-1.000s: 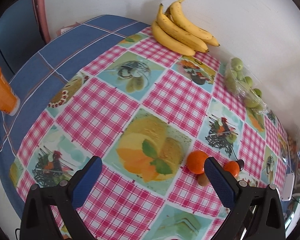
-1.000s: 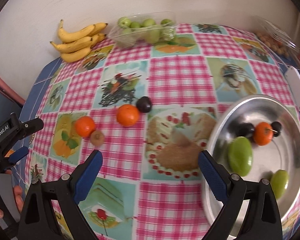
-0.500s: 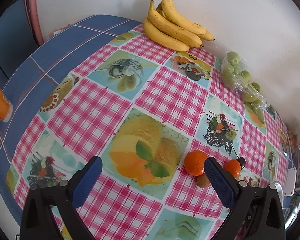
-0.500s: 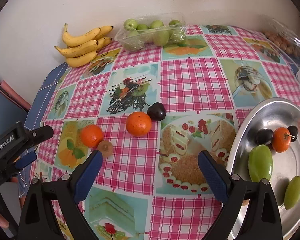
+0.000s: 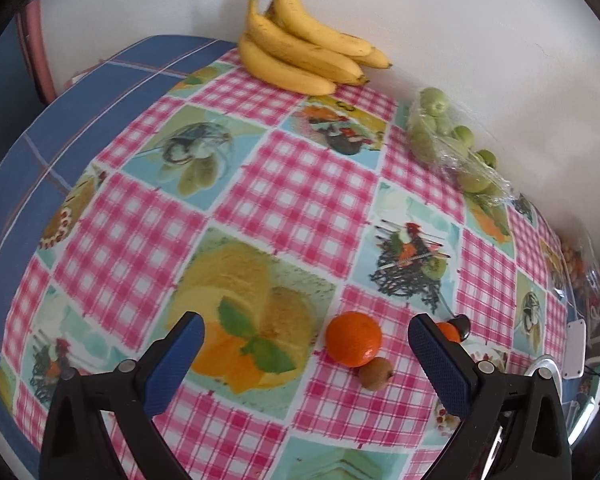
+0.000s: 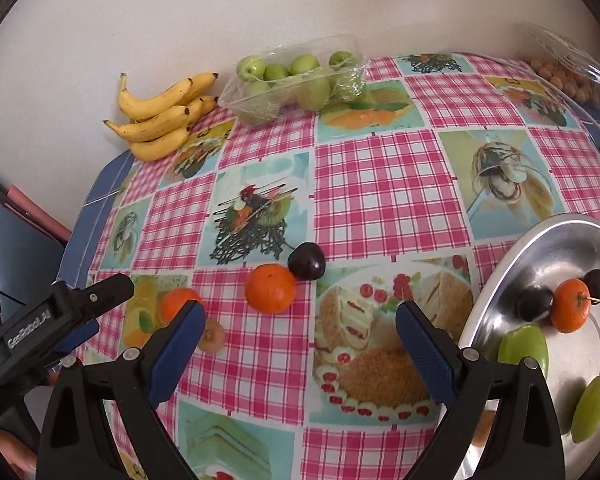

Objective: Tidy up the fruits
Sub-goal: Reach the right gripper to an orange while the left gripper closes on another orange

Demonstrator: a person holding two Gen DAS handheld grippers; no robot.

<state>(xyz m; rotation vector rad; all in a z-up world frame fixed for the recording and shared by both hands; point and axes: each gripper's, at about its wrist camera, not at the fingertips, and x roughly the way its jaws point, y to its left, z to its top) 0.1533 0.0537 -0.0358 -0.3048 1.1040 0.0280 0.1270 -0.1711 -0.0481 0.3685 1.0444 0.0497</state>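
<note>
On the checked tablecloth lie an orange [image 5: 353,338] [image 6: 179,303], a small brown kiwi [image 5: 375,373] [image 6: 213,334], a second orange [image 6: 270,288] [image 5: 448,331] and a dark plum [image 6: 307,261]. My left gripper [image 5: 306,354] is open and empty, just short of the first orange. My right gripper [image 6: 300,338] is open and empty, short of the second orange. A metal bowl [image 6: 540,248] at the right holds two dark plums, an orange and two green fruits.
A bunch of bananas [image 5: 304,60] [image 6: 164,114] lies at the wall. A clear tray of green apples [image 6: 296,80] [image 5: 448,144] stands beside it. A clear box of nuts [image 6: 568,68] is at the far right. The left gripper's body [image 6: 48,320] shows at the left.
Both grippers have moved forward and lower toward the loose fruit, which looks larger. The right view has shifted left, so the bowl sits further right. Jaws stayed open.
</note>
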